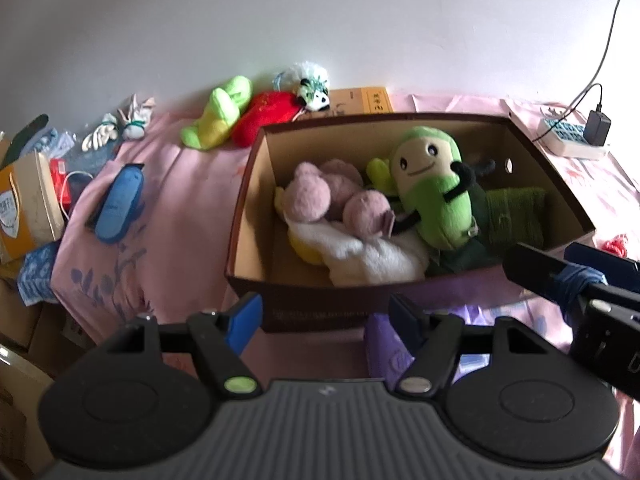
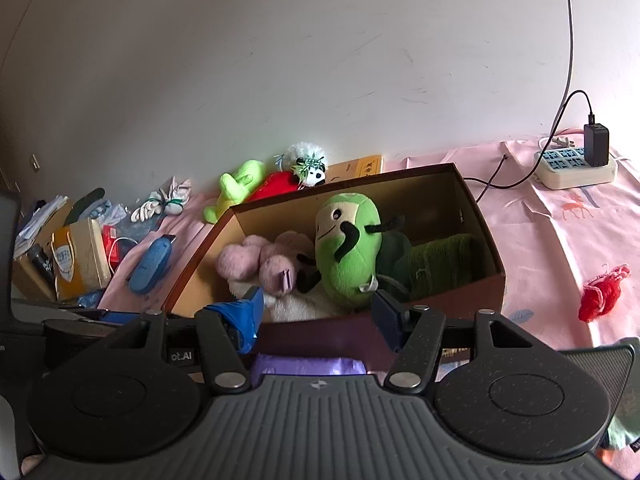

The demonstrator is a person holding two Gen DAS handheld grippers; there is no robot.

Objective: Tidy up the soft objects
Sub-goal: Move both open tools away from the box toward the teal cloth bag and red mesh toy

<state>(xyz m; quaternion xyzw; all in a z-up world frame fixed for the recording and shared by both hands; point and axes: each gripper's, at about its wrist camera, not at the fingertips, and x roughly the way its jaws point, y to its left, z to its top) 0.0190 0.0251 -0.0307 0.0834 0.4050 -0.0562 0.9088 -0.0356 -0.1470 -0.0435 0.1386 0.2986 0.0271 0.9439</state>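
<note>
Left wrist view puts my left gripper [image 1: 325, 320] just short of the box's [image 1: 256, 184] near wall, its fingers spread apart with nothing between them. Beyond the fingertips, inside the box, I see the green plush [image 1: 434, 192] leaning upright in the middle, the pink plush [image 1: 320, 196] to its left on top of a white plush [image 1: 368, 252], and a dark green cloth [image 1: 516, 216] to its right. Just below the right finger a purple cloth [image 1: 386, 354] lies against the box's outside wall. Far ahead and left, near the wall, lie a lime plush [image 1: 218, 114], a red plush [image 1: 266, 116] and a small panda [image 1: 316, 96]. A blue slipper [image 1: 118, 204] sits well to the left on the pink sheet [image 1: 180, 208].

My right gripper [image 2: 318, 318] also hovers at the near wall of the box [image 2: 472, 208], released and empty, with the green plush [image 2: 348, 252] straight ahead inside. The purple cloth [image 2: 308, 364] lies under its fingers. Off to the right on the sheet, a red knit piece [image 2: 602, 294] lies well apart from the box, and farther ahead a power strip [image 2: 576, 168] with a charger plugged in.
</note>
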